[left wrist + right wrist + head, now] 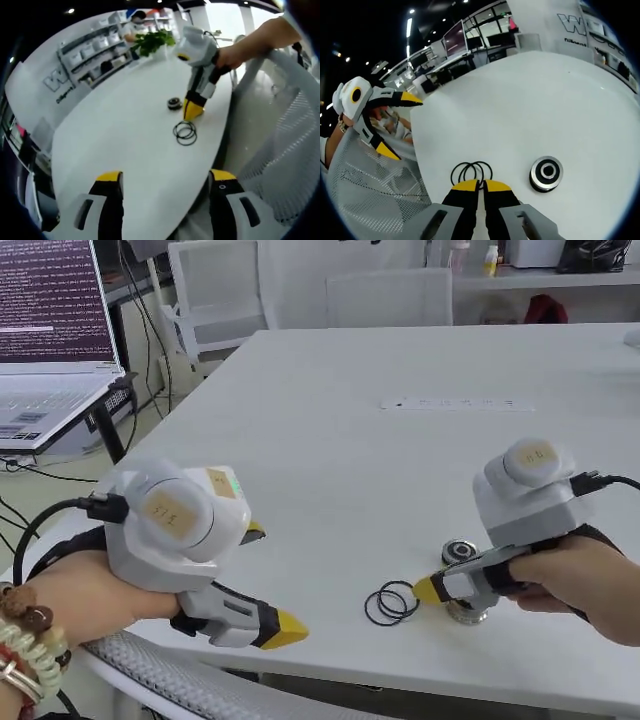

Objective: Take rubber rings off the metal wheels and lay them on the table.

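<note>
Three thin black rubber rings lie overlapping on the white table near its front edge. A metal wheel lies flat just right of them. My right gripper is shut, its yellow tips right at the rings' edge; I see nothing between them. A second metal piece peeks out under that gripper, mostly hidden. My left gripper hangs open over the table's front left edge, well away from the rings.
The white table stretches far back, with a flat white strip lying on it. A laptop stands on a stand to the left. A grey mesh chair sits below the front edge.
</note>
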Action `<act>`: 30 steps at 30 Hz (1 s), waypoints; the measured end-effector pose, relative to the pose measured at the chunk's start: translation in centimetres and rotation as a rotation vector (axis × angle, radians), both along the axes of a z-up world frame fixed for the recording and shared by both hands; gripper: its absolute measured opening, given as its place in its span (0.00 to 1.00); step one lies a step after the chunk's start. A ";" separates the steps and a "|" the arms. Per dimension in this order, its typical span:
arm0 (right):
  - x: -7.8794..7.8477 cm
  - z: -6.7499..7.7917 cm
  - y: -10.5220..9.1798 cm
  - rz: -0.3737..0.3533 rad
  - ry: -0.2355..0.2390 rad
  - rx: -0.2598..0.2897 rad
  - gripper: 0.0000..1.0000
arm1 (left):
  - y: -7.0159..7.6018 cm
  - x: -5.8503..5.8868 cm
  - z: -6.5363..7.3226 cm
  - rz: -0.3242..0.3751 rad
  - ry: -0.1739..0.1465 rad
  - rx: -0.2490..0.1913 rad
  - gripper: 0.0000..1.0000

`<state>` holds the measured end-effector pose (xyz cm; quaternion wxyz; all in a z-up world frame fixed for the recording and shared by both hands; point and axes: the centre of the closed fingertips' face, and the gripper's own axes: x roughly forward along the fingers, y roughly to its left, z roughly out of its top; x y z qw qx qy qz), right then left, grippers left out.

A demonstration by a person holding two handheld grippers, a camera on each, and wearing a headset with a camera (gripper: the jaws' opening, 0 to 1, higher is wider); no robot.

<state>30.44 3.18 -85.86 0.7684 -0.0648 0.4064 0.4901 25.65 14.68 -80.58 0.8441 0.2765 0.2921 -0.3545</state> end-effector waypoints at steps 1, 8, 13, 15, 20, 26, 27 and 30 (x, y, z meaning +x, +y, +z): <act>0.0 0.1 0.0 0.001 -0.002 0.000 0.01 | 0.0 0.0 0.0 0.000 0.001 0.001 0.71; 0.0 0.0 -0.1 0.012 -0.014 -0.014 0.04 | 0.0 0.0 -0.1 -0.003 0.006 0.003 0.71; 0.3 0.9 0.2 -0.013 -0.009 0.027 0.07 | 0.1 0.0 -0.1 0.006 0.007 -0.001 0.71; 0.5 1.4 0.1 -0.028 -0.022 0.040 0.08 | 0.1 0.0 -0.2 0.006 0.011 0.005 0.71; 1.2 2.6 0.0 -0.066 -0.039 0.080 0.10 | 0.0 -0.1 -0.1 0.003 0.007 0.006 0.71; 2.1 4.4 -0.1 -0.116 -0.056 0.145 0.12 | 0.0 -0.2 -0.2 0.007 0.013 0.006 0.71; 2.2 4.6 -0.2 -0.123 -0.057 0.152 0.12 | 0.0 -0.2 -0.2 0.007 0.012 0.005 0.71; 2.5 5.0 -0.4 -0.137 -0.058 0.174 0.14 | -0.1 -0.2 -0.2 0.009 0.011 0.003 0.71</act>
